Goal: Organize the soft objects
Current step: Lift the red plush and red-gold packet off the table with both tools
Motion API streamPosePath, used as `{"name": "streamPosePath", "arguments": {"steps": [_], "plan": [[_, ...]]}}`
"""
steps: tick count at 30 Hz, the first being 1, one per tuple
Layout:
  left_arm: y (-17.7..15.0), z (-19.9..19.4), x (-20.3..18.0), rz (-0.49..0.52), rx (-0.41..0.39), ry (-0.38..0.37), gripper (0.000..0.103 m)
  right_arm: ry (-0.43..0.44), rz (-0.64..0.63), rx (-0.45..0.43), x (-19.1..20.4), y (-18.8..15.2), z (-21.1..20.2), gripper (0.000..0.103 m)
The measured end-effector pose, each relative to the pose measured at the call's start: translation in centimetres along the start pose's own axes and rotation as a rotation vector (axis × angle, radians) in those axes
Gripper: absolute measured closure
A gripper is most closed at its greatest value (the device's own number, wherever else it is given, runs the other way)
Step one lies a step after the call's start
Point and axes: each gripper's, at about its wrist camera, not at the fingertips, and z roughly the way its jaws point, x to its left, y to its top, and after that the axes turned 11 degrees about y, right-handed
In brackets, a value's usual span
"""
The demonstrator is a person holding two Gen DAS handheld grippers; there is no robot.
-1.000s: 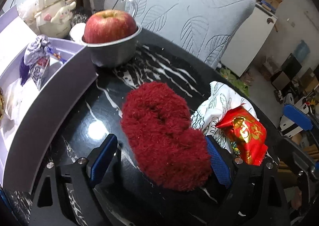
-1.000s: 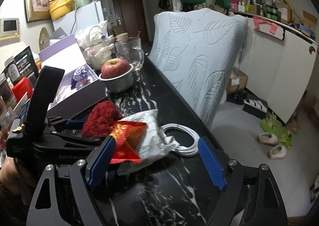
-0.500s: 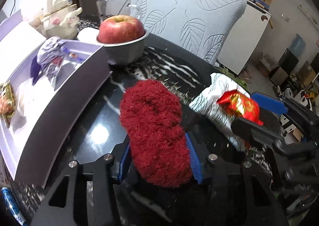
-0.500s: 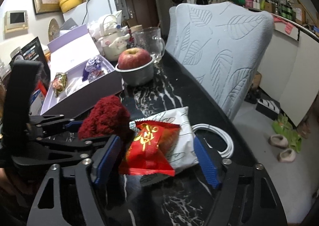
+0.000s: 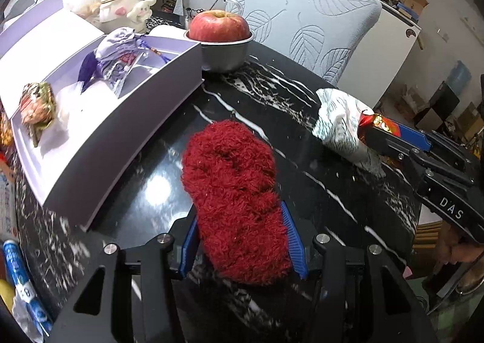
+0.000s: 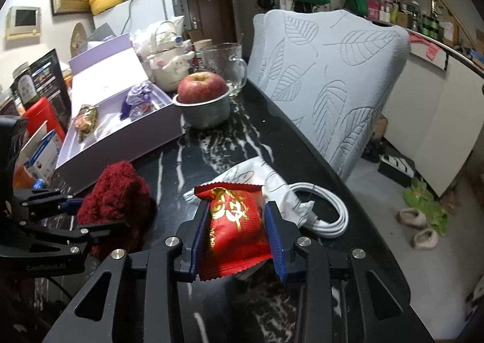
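Grips ok: L claw (image 5: 242,240) holds sock (image 5: 234,207), R claw (image 6: 237,237) just shut on packet (image 6: 234,229) | lift both clear of table (image 5: 302,119) | box (image 5: 121,128) ahead-left of ur L claw.

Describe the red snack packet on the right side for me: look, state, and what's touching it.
The red snack packet is a glossy, puffed foil pillow pack with gold lettering and crimped, ridged end seals. The right tongs have just been closing and are now shut on it, blue pads pressing both sides so the middle pinches in. It stands roughly upright between the pads, top seal up. Behind it lies a white printed pouch on the black marble table; whether they touch is unclear.
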Motion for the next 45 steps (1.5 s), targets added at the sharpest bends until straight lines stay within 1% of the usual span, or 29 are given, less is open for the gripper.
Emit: {"name": "streamPosePath", "arguments": {"steps": [4,9,13,17,19,21,23,24,26,29,30,32,34,35,37,40,45], "plan": [[-1.3,-0.8,0.2,-0.009,0.015,-0.013,0.053,0.041,-0.016,0.001,1.2,-0.7,-0.5,0.067],[-3.0,-1.9,0.5,-0.012,0.032,-0.006,0.053,0.087,-0.024,0.027,2.4,-2.0,-0.6,0.067],[-3.8,-2.0,1.0,-0.023,0.045,-0.005,0.053,0.116,-0.023,0.063,3.1,-3.1,-0.1,0.067],[-4.0,-1.5,1.4,-0.056,0.067,-0.034,0.053,0.133,-0.018,0.104,3.6,-4.2,0.7,0.067],[-3.9,-1.1,1.6,-0.069,0.081,-0.046,0.048,0.142,-0.012,0.113,3.6,-4.5,0.8,0.067],[-3.7,-0.8,1.4,-0.067,0.068,-0.038,0.043,0.136,-0.008,0.119,3.6,-4.7,0.9,0.067],[-3.4,-0.4,0.6,-0.023,0.060,0.008,0.033,0.137,-0.007,0.117,3.5,-4.8,0.8,0.067],[-3.3,-0.2,0.2,0.000,0.058,0.032,0.023,0.137,-0.007,0.117,3.5,-4.8,0.9,0.067],[-3.2,0.4,-0.9,0.052,0.044,0.101,0.021,0.134,-0.013,0.115,3.5,-4.8,0.9,0.067],[-3.2,0.6,-1.1,0.049,0.019,0.075,0.021,0.127,-0.031,0.114,3.6,-4.9,0.9,0.067],[-3.2,0.6,-1.1,0.052,0.015,0.076,0.021,0.126,-0.031,0.114,3.6,-4.9,0.9,0.067],[-3.2,0.7,-1.2,0.061,0.007,0.080,0.025,0.128,-0.026,0.113,3.5,-4.8,0.9,0.067],[-3.1,0.6,-1.1,0.058,0.002,0.082,0.035,0.130,-0.023,0.113,3.5,-4.8,1.0,0.066],[-3.1,0.6,-1.0,0.058,0.000,0.082,0.036,0.129,-0.023,0.115,3.5,-4.8,1.1,0.066],[-3.2,0.4,-1.0,0.058,-0.004,0.079,0.044,0.119,-0.026,0.123,3.5,-4.8,1.3,0.065],[-3.3,0.1,-1.1,0.062,-0.008,0.072,0.052,0.110,-0.032,0.130,3.6,-5.0,1.5,0.065],[-3.7,-0.4,-1.1,0.062,-0.008,0.059,0.058,0.102,-0.041,0.125,3.7,-5.0,1.6,0.066]]}}
